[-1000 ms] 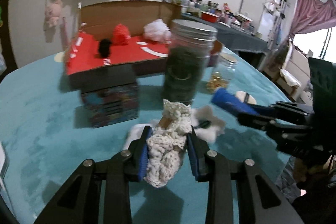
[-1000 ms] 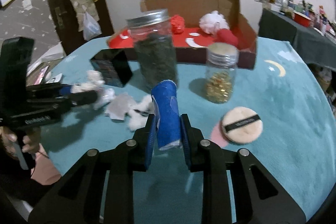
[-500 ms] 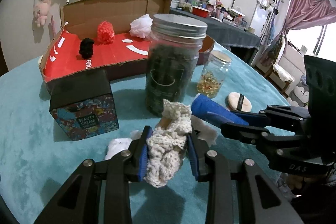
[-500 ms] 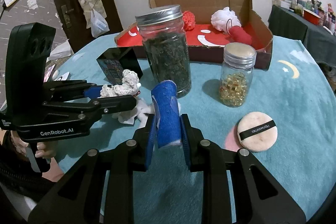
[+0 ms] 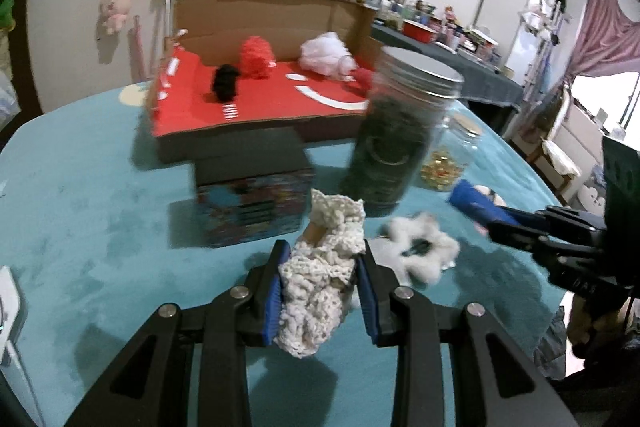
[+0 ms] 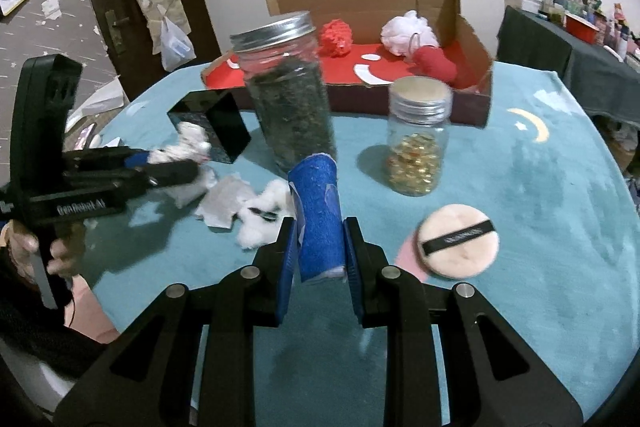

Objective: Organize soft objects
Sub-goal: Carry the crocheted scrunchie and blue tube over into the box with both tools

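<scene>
My left gripper [image 5: 322, 267] is shut on a cream crocheted piece [image 5: 320, 283], held above the teal table. My right gripper [image 6: 320, 247] is shut on a blue rolled cloth [image 6: 320, 219]; it also shows in the left wrist view [image 5: 476, 205]. The open cardboard box [image 5: 260, 107] with a red floor stands at the back and holds a red pompom [image 5: 256, 57], a black pompom [image 5: 225, 87] and a white puff [image 5: 326, 53]. White cotton tufts [image 6: 260, 211] lie on the table between the grippers.
A tall jar of dark leaves [image 6: 288, 99] and a small jar of gold capsules [image 6: 418, 143] stand in front of the box. A black cube box [image 6: 210, 125] sits left of them. A pink powder puff [image 6: 460, 241] lies at the right.
Both grippers have drawn back a little from the jars and the box, still holding their items. The left wrist view has swung slightly left.
</scene>
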{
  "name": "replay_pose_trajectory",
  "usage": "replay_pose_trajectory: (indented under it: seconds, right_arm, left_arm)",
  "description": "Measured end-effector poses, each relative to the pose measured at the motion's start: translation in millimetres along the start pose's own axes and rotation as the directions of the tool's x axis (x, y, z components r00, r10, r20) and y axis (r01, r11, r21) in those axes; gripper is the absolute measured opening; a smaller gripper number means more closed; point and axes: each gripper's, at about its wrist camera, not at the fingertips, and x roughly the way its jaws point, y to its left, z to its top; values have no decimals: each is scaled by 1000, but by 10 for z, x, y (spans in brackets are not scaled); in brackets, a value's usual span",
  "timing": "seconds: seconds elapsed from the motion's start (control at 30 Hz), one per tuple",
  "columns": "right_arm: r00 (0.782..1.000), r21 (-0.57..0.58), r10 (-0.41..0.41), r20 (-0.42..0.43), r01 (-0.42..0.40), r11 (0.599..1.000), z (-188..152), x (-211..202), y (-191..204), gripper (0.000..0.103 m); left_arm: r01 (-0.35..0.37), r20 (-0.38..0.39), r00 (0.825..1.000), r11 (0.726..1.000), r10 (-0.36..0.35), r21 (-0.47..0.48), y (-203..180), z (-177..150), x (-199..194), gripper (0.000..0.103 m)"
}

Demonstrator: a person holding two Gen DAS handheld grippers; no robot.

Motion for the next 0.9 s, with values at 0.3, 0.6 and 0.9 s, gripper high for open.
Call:
replay_pose_trajectory:
  seconds: [0.3, 0.6, 0.9]
  right_arm:
    - [996, 5, -82, -23, 82, 997, -29, -91, -209, 22]
    - [987, -5, -153, -39, 153, 988, -6, -152, -394, 22]
    - [980, -22, -195, -46, 194, 981, 8, -151, -524, 22]
  left_arm:
    - [-90, -41, 995, 993, 87, -73, 446, -69, -39, 34]
    - [-146, -69, 988, 986, 141, -74, 756, -40, 19, 34]
    - [-136, -74, 988, 990, 133, -40, 878, 37, 121, 34]
